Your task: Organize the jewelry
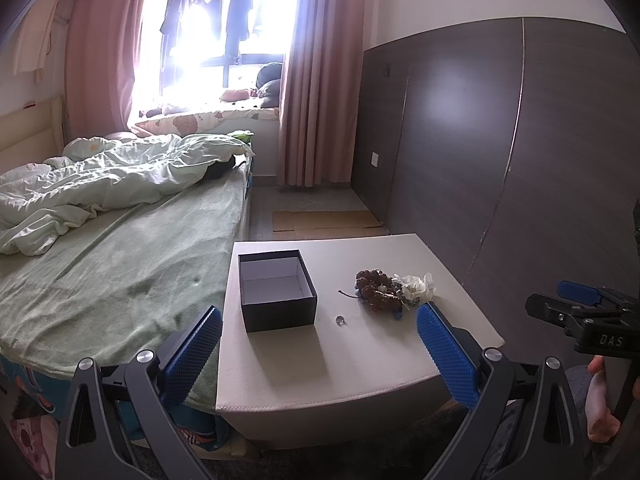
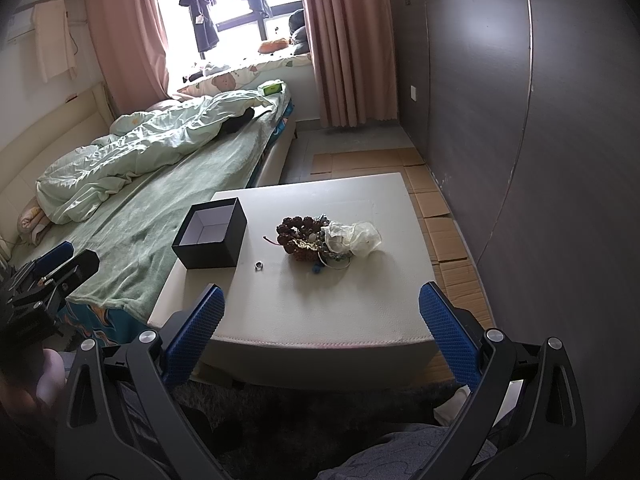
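Note:
An open, empty black box [image 1: 276,292] [image 2: 210,234] stands on the left part of a white low table [image 1: 352,360] [image 2: 320,312]. A pile of brown bead bracelets [image 1: 378,290] [image 2: 302,234] with a white fabric flower [image 1: 416,288] [image 2: 352,236] lies right of it. A small ring [image 1: 340,320] [image 2: 259,266] lies between box and pile. My left gripper [image 1: 320,344] is open and empty, held near the table's front edge. My right gripper [image 2: 320,328] is open and empty, also back from the table's front edge.
A bed [image 1: 120,264] [image 2: 160,184] with a green sheet and rumpled quilt adjoins the table's left side. A dark wardrobe wall [image 1: 500,140] [image 2: 520,120] stands to the right. Cardboard [image 1: 324,222] [image 2: 440,216] lies on the floor beyond and beside the table.

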